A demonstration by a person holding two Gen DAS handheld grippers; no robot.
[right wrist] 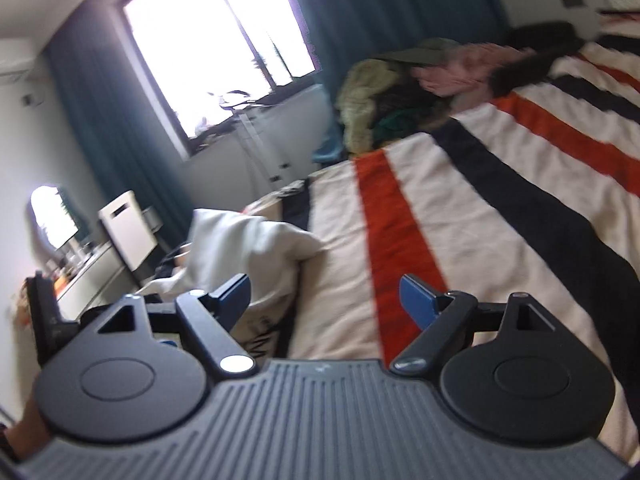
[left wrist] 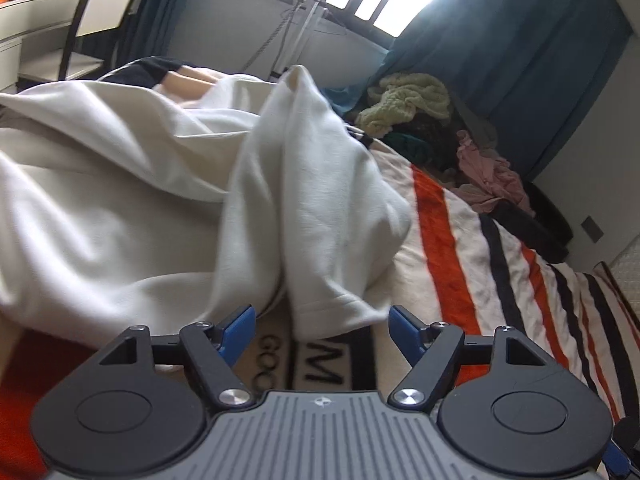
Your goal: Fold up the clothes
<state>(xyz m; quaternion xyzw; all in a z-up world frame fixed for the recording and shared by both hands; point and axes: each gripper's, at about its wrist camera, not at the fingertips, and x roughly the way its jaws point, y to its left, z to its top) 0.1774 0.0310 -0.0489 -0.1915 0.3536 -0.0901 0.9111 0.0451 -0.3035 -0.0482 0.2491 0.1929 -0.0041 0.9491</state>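
Left wrist view: left gripper (left wrist: 322,322) spread wide, nothing between the pads. Just ahead, the white garment (left wrist: 168,184) lies rumpled on the striped blanket (left wrist: 472,256), its hem almost at the fingertips. Looks soft, light, floppy w/ thick folds; it'll sag when lifted, so probably best taken at the hem edge or a corner, not mid-bulge. No bins or baskets seen; a clothes pile (left wrist: 432,128) sits loose at the far end of the bed.

Right wrist view (blurry): right gripper (right wrist: 324,300) also wide, empty, over bare blanket. White garment (right wrist: 248,252) to its left near the bed edge, apart from the pads. Clothes pile (right wrist: 400,92) well beyond, possibly several items.
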